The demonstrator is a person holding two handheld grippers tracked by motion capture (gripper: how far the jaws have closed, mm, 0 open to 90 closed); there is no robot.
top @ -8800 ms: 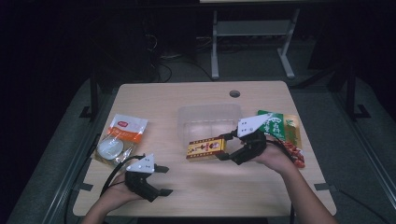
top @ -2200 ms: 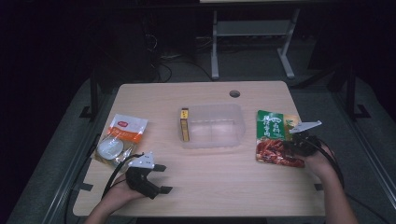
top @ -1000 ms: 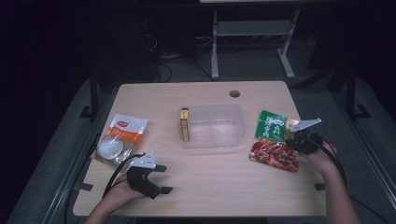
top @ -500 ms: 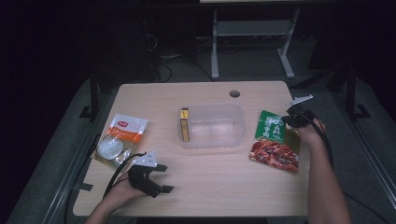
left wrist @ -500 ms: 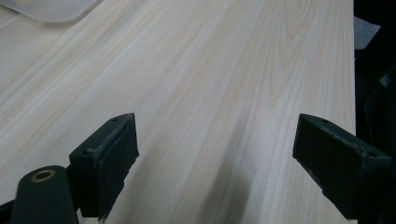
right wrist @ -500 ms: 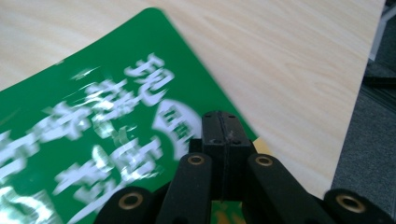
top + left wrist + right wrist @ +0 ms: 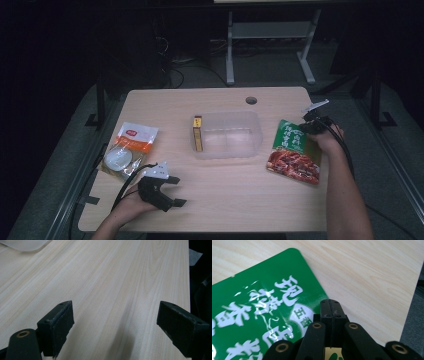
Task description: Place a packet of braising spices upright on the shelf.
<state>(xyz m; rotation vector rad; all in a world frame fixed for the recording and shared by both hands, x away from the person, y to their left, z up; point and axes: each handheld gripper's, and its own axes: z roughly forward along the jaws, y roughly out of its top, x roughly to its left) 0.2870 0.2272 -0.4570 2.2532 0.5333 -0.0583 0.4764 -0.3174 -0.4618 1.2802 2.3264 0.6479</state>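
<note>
A snack packet [image 7: 292, 152], green at the far end and red at the near end, lies flat on the table's right side. My right gripper [image 7: 301, 128] is at its far right corner, jaws shut. In the right gripper view the closed tips [image 7: 330, 303] rest over the packet's green edge [image 7: 262, 305]; nothing shows between the pads. My left gripper [image 7: 177, 191] lies near the front left edge, open, and its wide-apart jaws [image 7: 115, 322] hover over bare wood. A clear plastic container [image 7: 255, 145] stands mid-table with a yellow box [image 7: 198, 132] upright at its left end.
An orange-and-white pouch [image 7: 132, 142] with a round white item [image 7: 117, 157] lies at the table's left. A cable hole [image 7: 251, 100] is near the far edge. The table's right edge [image 7: 325, 170] runs close beside the packet.
The yellow box went from my right gripper into the container. Within the last second my right hand moved from the packet's right side up to its far corner. The left gripper stayed put.
</note>
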